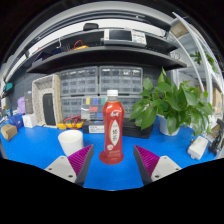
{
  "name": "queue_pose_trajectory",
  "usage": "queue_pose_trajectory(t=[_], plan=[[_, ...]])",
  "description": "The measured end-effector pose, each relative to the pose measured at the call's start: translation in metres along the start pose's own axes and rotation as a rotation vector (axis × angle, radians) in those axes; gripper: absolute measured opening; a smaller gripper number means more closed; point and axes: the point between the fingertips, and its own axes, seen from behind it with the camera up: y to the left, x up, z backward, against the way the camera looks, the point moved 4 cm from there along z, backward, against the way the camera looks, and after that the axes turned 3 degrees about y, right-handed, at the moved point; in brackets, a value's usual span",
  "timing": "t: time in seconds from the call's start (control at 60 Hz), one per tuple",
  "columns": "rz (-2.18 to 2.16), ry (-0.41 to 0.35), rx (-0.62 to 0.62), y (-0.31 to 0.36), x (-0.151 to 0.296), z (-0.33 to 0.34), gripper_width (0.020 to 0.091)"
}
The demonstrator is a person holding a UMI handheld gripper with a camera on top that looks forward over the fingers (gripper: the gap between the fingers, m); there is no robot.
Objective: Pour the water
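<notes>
A red bottle [112, 128] with a white cap stands upright on the blue table [40, 148], just ahead of my fingers and in line with the gap between them. A white cup [71, 141] sits to its left, close beside the left finger. My gripper [113, 160] is open; its magenta pads [82, 160] stand wide apart on either side of the bottle's base, not touching it.
A potted green plant [172, 105] stands at the right. A small white object [198, 147] lies near the right edge. Yellow items [69, 125] and boxes sit at the back left. Shelves and cabinets rise behind the table.
</notes>
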Motion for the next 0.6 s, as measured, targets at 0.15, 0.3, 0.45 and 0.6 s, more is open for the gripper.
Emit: queue_pose_trajectory(t=[0.15, 0.3, 0.45, 0.6], plan=[[0.001, 0.026, 0.017, 0.02, -0.013, 0.029, 0.0818], [0.01, 0.014, 0.035, 0.031, -0.013, 0.043, 0.0833], [-0.009, 0.012, 0.047, 0.035, -0.012, 0.053, 0.0831], [-0.028, 0.015, 0.048, 0.036, -0.006, 0.062, 0.0832]])
